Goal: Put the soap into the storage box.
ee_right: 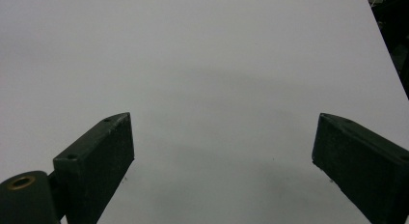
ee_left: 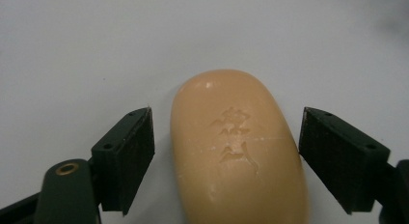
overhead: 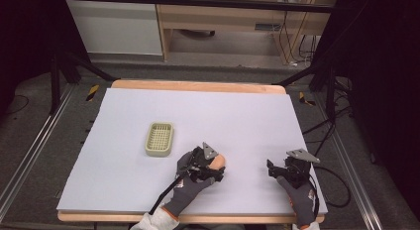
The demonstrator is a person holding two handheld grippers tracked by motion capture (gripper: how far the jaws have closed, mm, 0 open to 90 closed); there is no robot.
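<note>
Nearest me, the left gripper [ee_left: 225, 137] straddles the soap bar [ee_left: 238, 151], fingers [ee_left: 126, 159] wide, the right pad possibly brushing it; its embossed stamp shows here. The right gripper [ee_right: 222, 161] gapes over bare tabletop [ee_right: 193, 64]. At ten o'clock sits the soap dish [overhead: 159, 139].

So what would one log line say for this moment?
left tongs: open around soap bar, not gripping | right tongs: open, nothing between | soap dish: apart, left of soap
</note>
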